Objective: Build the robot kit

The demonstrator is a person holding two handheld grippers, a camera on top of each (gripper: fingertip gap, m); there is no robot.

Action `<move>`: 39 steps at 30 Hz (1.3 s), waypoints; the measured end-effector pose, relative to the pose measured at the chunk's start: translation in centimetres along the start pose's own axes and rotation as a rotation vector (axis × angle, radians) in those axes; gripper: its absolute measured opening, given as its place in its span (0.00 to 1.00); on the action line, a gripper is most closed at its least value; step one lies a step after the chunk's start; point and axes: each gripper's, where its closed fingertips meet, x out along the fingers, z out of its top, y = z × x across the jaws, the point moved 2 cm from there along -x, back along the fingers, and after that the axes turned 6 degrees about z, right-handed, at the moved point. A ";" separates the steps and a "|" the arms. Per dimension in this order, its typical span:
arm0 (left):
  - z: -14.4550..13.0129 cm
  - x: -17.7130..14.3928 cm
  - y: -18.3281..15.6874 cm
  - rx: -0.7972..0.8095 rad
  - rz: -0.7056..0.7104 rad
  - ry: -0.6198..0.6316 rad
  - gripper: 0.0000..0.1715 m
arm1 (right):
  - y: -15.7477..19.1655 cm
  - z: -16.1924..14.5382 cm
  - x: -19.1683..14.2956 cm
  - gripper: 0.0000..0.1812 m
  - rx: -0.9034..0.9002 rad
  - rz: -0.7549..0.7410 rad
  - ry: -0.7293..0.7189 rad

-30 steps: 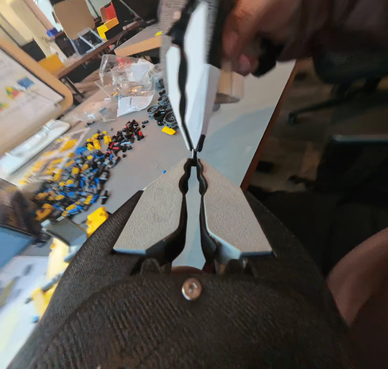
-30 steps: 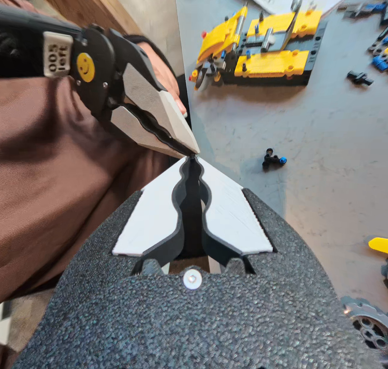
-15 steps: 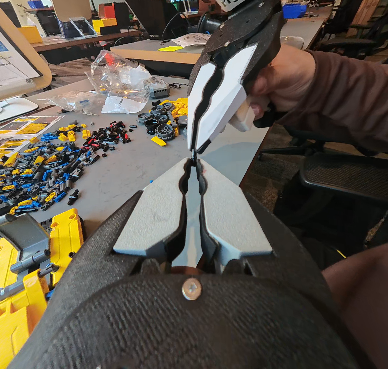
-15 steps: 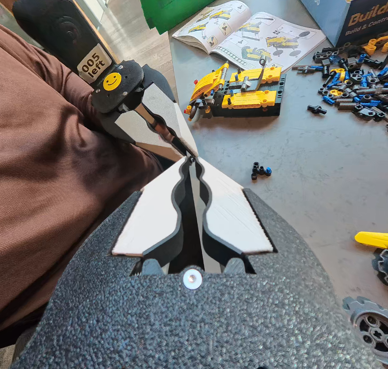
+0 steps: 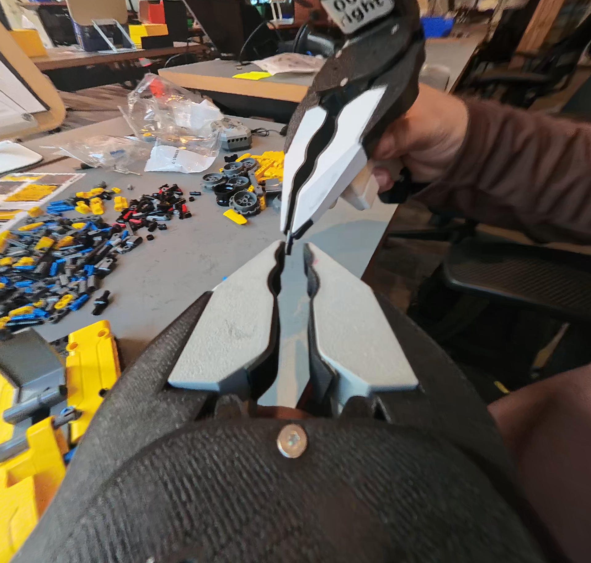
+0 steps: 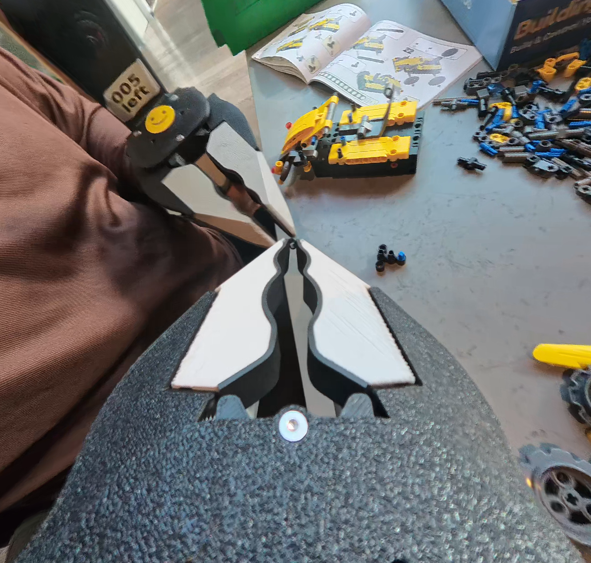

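Grey tabletop (image 6: 447,259) fills most of my view, and I place everything against it. Toward its far side lies an open instruction booklet (image 6: 367,45), with a half-built yellow and black model (image 6: 358,141) just in front of it and a heap of loose blue, black and yellow parts (image 5: 57,259) well off to one side. At the near edge of the table my two grippers meet tip to tip. My left gripper (image 5: 292,248) has its grey fingers slightly apart. My right gripper (image 6: 292,243), white-fingered, is pinched on a tiny black pin (image 6: 292,244), which sits just at the left gripper's tips. A small black and blue cluster (image 6: 390,257) lies on the table beside them.
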 end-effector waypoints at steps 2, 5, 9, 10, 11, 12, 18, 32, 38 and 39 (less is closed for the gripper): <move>0.0 0.1 0.2 -0.078 -0.016 0.018 0.17 | -1.2 -0.7 -0.7 0.00 0.017 -0.077 0.013; -2.4 1.1 0.9 -0.120 -0.007 0.208 0.31 | -2.1 -1.9 -1.7 0.00 0.049 -0.135 0.019; -4.1 2.2 1.4 -0.093 0.022 0.348 0.49 | -1.9 -3.0 -2.3 0.00 0.061 -0.149 0.001; -4.2 2.4 1.3 -0.079 0.009 0.365 0.50 | -1.8 -3.2 -2.5 0.00 0.061 -0.150 -0.003; -4.4 2.7 1.4 -0.068 0.011 0.388 0.51 | -1.7 -3.4 -2.6 0.00 0.061 -0.149 -0.007; -4.5 2.9 1.6 -0.061 0.019 0.403 0.55 | -1.6 -3.6 -2.7 0.00 0.059 -0.147 -0.010; -5.3 4.0 1.8 -0.089 -0.033 0.489 0.59 | -0.9 -4.4 -3.7 0.00 0.032 -0.149 -0.026; -6.1 4.2 -1.9 -0.130 -0.159 0.549 0.54 | -1.6 -5.5 -5.3 0.00 0.054 -0.168 -0.076; -5.3 3.8 -1.8 -0.106 -0.119 0.513 0.45 | -2.6 -5.2 -3.4 0.00 0.072 -0.172 -0.052; -4.8 3.3 -1.5 -0.089 -0.095 0.492 0.41 | -2.8 -5.1 -3.0 0.00 0.065 -0.178 -0.035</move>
